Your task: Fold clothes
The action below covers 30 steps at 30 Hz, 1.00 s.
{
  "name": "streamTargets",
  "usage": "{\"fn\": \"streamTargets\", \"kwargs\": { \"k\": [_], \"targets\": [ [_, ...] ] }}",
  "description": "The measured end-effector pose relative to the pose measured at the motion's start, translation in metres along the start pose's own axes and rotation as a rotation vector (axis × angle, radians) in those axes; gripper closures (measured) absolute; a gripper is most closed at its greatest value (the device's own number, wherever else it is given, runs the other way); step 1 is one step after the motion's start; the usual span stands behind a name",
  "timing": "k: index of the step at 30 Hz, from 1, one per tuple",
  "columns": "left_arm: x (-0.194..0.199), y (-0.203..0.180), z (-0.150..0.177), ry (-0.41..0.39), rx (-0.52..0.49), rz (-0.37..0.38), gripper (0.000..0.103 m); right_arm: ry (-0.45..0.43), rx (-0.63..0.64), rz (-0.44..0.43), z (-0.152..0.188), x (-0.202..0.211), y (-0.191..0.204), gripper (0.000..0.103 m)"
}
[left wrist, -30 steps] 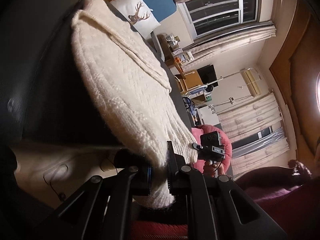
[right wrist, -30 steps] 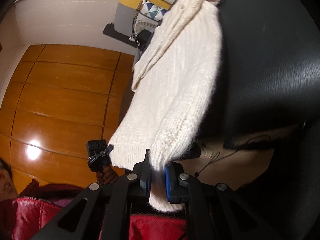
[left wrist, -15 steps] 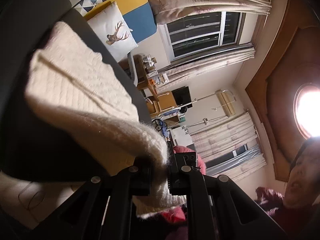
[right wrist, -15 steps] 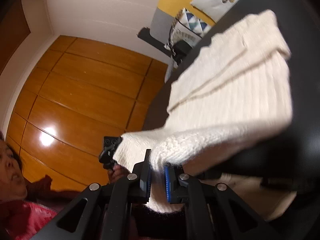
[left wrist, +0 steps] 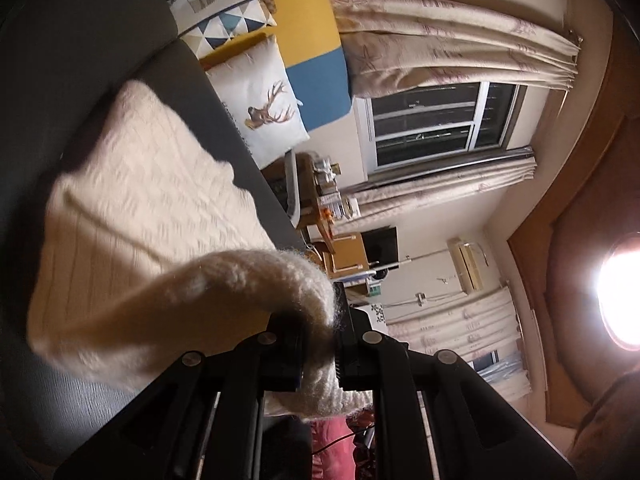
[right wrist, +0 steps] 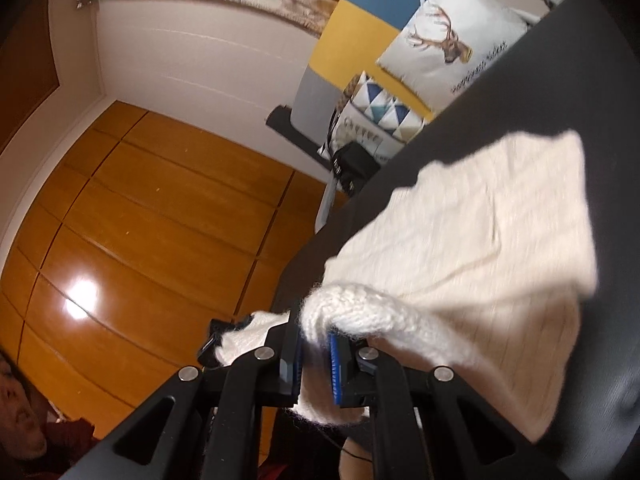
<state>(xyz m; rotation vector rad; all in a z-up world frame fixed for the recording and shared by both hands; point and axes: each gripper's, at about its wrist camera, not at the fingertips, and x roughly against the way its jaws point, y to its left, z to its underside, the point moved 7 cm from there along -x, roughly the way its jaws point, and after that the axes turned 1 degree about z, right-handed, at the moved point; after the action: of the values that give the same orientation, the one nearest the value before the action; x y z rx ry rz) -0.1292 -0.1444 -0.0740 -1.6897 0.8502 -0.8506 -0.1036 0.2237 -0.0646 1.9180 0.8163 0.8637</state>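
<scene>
On the dark surface (left wrist: 100, 40), fold step underway: left gripper (left wrist: 320, 344) and right gripper (right wrist: 316, 356) each clamp the cream sweater (left wrist: 152, 208) hem. Next move: lay hem forward evenly.

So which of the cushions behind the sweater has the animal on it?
The white cushion with the brown stag print; the other cushion shows only blue and grey triangles.
</scene>
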Motion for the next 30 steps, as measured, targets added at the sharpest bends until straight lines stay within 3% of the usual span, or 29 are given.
{"fn": "streamTargets", "kwargs": {
  "k": [8,13,21,26,30],
  "targets": [
    [-0.015,0.007,-0.049,-0.03,-0.002,-0.034,0.092,-0.058,-0.061,0.063,-0.056,-0.021,-0.033,0.094],
    [-0.041,0.025,-0.072,-0.012,0.009,-0.099,0.092,-0.068,-0.146,0.101,-0.078,-0.042,-0.07,0.094],
    [-0.067,0.091,-0.094,0.008,0.153,-0.222,0.09,-0.067,-0.37,0.224,-0.089,-0.065,-0.152,0.091],
    [-0.074,0.115,-0.106,-0.002,0.259,-0.236,0.078,-0.065,-0.446,0.192,-0.095,-0.074,-0.171,0.088],
    [-0.076,0.114,-0.116,-0.025,0.283,-0.214,0.069,-0.097,-0.453,0.161,-0.106,-0.075,-0.17,0.078]
  ]
}}
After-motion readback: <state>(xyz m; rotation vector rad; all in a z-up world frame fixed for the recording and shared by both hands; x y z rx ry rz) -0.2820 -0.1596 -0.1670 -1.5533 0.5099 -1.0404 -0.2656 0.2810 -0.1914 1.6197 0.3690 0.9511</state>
